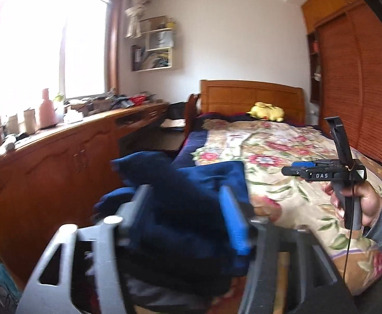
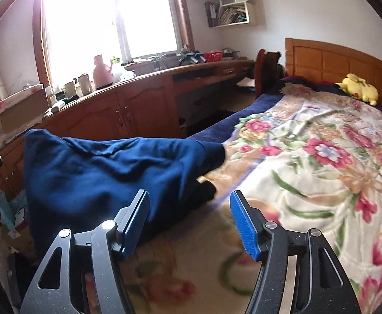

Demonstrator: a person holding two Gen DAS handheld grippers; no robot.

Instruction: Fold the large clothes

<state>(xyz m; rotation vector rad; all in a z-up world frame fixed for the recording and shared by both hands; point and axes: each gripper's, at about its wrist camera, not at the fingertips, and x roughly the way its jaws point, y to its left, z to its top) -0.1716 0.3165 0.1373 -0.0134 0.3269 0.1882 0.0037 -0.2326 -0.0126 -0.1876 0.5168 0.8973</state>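
My left gripper (image 1: 185, 217) clenches navy garment (image 2: 107, 172) | long axis toward bed (image 2: 308, 183) | right gripper (image 2: 191, 225) released.

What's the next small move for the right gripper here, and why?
Probably bring the right gripper left and forward onto the near edge of the navy garment. Its jaws are open and hold nothing, over the floral blanket, while the left gripper has navy cloth bunched between its fingers. The garment is crumpled, so a second grip seems needed to spread it.
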